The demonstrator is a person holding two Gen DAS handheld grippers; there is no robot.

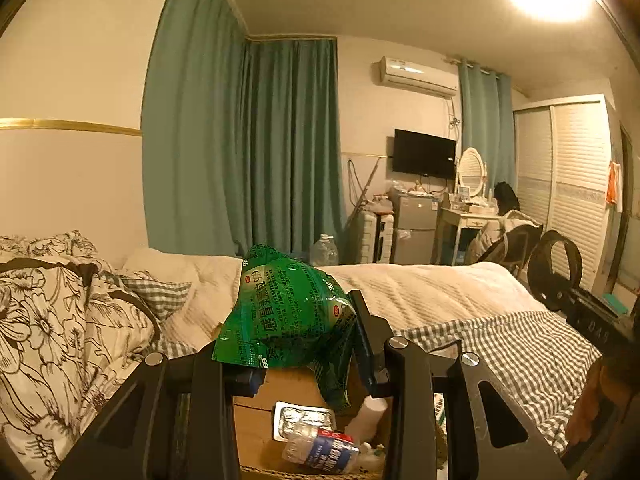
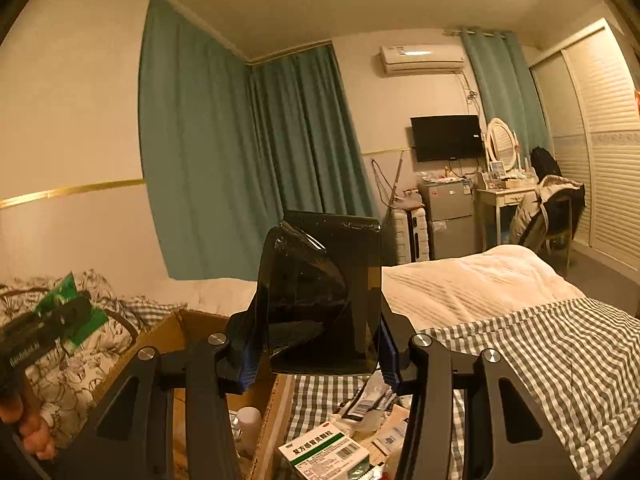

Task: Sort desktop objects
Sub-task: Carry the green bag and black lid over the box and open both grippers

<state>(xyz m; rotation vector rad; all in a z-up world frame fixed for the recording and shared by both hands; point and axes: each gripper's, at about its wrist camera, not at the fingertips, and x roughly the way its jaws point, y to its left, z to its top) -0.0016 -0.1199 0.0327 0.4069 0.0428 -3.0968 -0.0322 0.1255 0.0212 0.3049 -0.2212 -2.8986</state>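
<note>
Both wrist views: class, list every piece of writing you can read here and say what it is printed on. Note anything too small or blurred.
"999" and "感冒灵颗粒" – green sachet bag held in the left tongs.
"复方感冒灵颗粒" – white and green medicine box on the bed.
Small bottle's blue label – too blurred to read.
Air conditioner badge – too small.
Black packet in the right tongs – no text visible.

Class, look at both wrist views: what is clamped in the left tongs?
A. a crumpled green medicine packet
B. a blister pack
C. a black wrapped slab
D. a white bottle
A: the left tongs pinch a crumpled green medicine packet above the cardboard box; the black wrapped slab sits in the right tongs.
</note>
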